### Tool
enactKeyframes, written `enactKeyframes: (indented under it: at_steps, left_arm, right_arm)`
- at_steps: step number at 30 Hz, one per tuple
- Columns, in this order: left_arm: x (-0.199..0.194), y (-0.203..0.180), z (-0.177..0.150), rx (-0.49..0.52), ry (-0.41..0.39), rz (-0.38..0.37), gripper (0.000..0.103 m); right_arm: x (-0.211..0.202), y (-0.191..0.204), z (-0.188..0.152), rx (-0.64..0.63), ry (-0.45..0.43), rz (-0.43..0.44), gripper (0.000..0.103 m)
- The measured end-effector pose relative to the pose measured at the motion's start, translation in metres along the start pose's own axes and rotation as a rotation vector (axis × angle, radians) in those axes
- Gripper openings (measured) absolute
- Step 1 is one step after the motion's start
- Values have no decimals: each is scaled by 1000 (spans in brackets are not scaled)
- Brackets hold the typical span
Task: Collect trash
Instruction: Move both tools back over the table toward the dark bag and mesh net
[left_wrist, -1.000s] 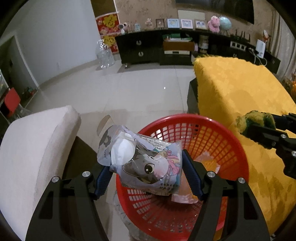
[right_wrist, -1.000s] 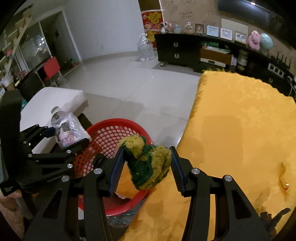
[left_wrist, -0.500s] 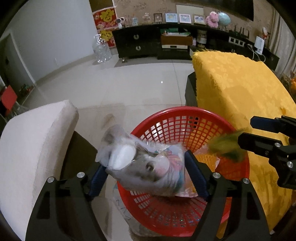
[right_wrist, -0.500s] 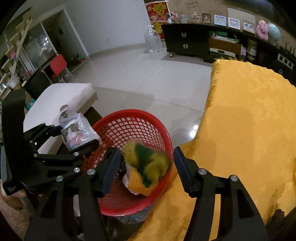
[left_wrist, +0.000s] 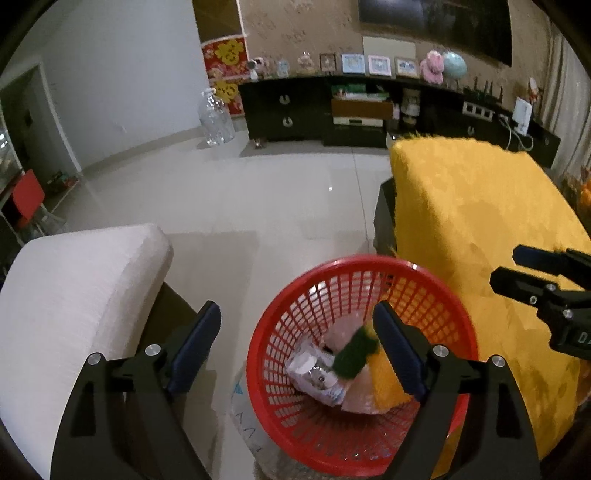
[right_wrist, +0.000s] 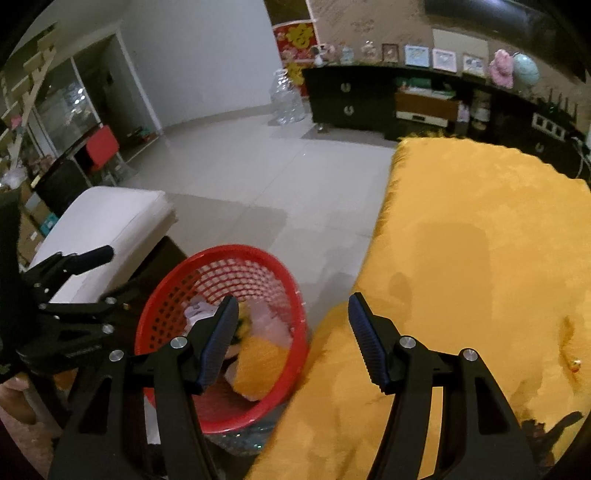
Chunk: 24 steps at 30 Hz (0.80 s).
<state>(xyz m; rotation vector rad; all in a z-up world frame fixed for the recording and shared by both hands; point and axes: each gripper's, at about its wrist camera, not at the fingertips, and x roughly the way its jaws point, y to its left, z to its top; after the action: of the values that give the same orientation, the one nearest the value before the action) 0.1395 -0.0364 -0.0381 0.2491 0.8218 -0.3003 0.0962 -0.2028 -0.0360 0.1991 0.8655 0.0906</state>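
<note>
A red mesh basket (left_wrist: 369, 259) stands on the floor between a white stool and a yellow-covered table. Inside it lie a crumpled cartoon-print snack wrapper (left_wrist: 314, 373), a green and yellow scrub sponge (left_wrist: 354, 354) and a yellow piece (left_wrist: 384, 384). My left gripper (left_wrist: 295, 312) hangs over the basket's left side; its jaws are opening and nothing is between them. My right gripper (right_wrist: 292, 301) hovers open and empty over the gap between the basket (right_wrist: 236, 251) and the table. Its left finger hides part of the sponge (right_wrist: 242, 325).
A white padded stool (left_wrist: 74, 295) stands left of the basket. The table under a yellow cloth (left_wrist: 480, 221) is on the right, with a small yellow object (right_wrist: 572, 365) on it. Beyond the tiled floor are a dark cabinet (left_wrist: 332, 110) and a clear water jug (left_wrist: 216, 118).
Both grippers let go. The wrapper dropped from the left jaws and the sponge from the right jaws into the basket. Both pairs of jaws now stand wider and empty.
</note>
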Motion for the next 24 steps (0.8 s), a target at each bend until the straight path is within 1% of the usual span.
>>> enactKeyframes:
  at_steps: [6,10,14,21,24]
  left_arm:
    - [-16,-6,9,-19,-56,4,82]
    - [-27,-13,16,-28,-91,-4,84]
    - [-32,-26,21,-12,-108,-16,85]
    - [-34,-51,28,29,-122,-41,85]
    - [-35,-62,30,44,-127,-57,85]
  right_arm:
    - [-10,-12,2,3,-29,-54,60]
    - [-21,-20,2,-11,-59,-100,62]
    - [-33,-30,1,-15,-88,-139,67]
    - [-56,-55,-3,9,-127,-199,68]
    - [-70,-72,-8,32,-141,-236,68]
